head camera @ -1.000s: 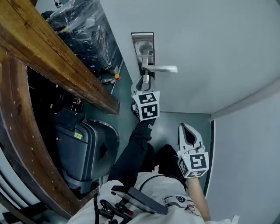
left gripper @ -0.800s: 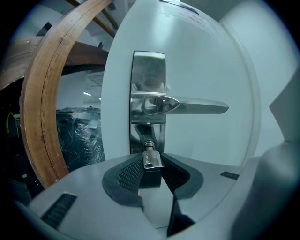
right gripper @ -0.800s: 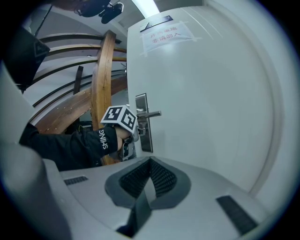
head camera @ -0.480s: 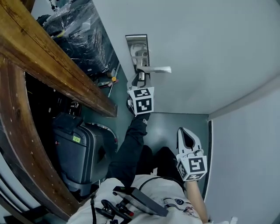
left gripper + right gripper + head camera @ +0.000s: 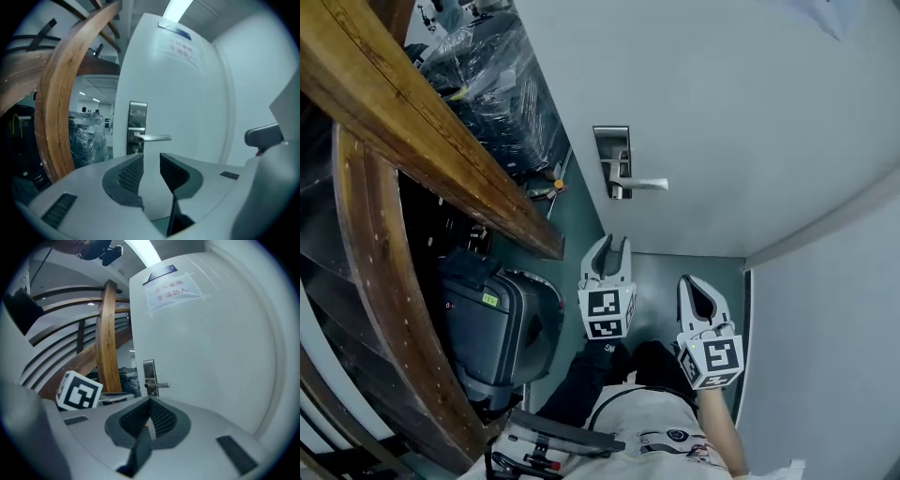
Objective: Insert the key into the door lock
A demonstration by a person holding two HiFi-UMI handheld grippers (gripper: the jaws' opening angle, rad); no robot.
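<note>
The white door carries a steel lock plate (image 5: 612, 161) with a lever handle (image 5: 642, 184). The left gripper view shows the same lock plate (image 5: 137, 126) and handle (image 5: 152, 137) straight ahead, some way off. A small dark spot sits below the handle at the keyhole; I cannot tell whether a key is there. My left gripper (image 5: 609, 246) hangs below the lock, apart from it, its jaws a little open with nothing between them (image 5: 151, 161). My right gripper (image 5: 696, 286) is held low beside it, shut (image 5: 150, 401), and I see no key in it.
A curved wooden beam (image 5: 441, 141) runs along the left. Under it stand a dark suitcase (image 5: 497, 328) and plastic-wrapped goods (image 5: 497, 84). A paper notice (image 5: 171, 289) is taped high on the door. A grey wall (image 5: 825, 328) closes the right side.
My left gripper was up at the lock below the handle; it has drawn back down toward the person and now hangs clear of the door. The right gripper has barely moved.
</note>
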